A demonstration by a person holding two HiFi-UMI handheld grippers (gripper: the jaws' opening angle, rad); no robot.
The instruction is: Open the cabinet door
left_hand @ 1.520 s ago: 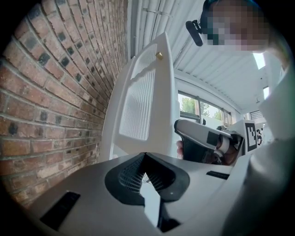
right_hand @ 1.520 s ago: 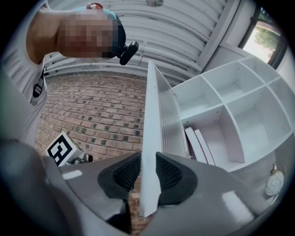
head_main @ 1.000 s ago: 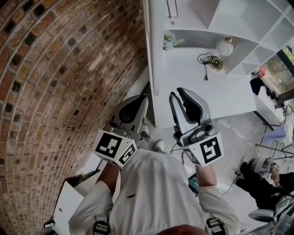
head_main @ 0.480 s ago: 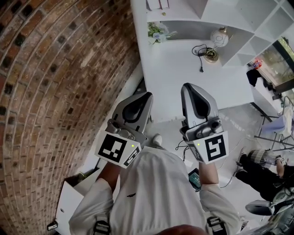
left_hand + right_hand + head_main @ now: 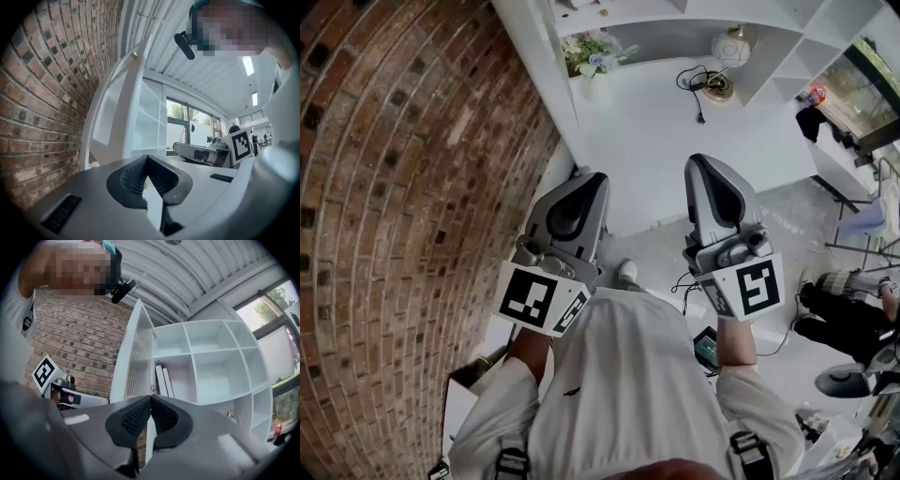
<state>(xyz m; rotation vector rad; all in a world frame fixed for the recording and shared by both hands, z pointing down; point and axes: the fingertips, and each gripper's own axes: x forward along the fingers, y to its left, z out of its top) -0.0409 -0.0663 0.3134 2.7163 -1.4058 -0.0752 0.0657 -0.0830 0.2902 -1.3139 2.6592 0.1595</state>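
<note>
The white cabinet door (image 5: 136, 364) stands swung open against the brick wall, its ribbed panel facing the shelves (image 5: 211, 362). Behind it two books (image 5: 163, 380) lean in a compartment. In the left gripper view the same door (image 5: 115, 103) shows its outer face and a small gold knob (image 5: 134, 55). From the head view the door (image 5: 534, 66) is seen edge-on. My left gripper (image 5: 586, 178) is shut and empty, short of the door. My right gripper (image 5: 705, 161) is also shut with nothing in it, clear of the cabinet. The jaws meet in both gripper views, left (image 5: 146, 158) and right (image 5: 150, 397).
A curved brick wall (image 5: 394, 187) runs along the left. The white counter (image 5: 675, 141) carries flowers (image 5: 592, 52), a round lamp (image 5: 729, 45) and a black cable (image 5: 694, 80). A seated person (image 5: 853, 319) is at the right, and a white box (image 5: 464, 403) lies low on the left.
The right gripper's jaws have shut with nothing between them. Both grippers have drawn back from the cabinet, and the counter and shelves have slid up and left in the head view.
</note>
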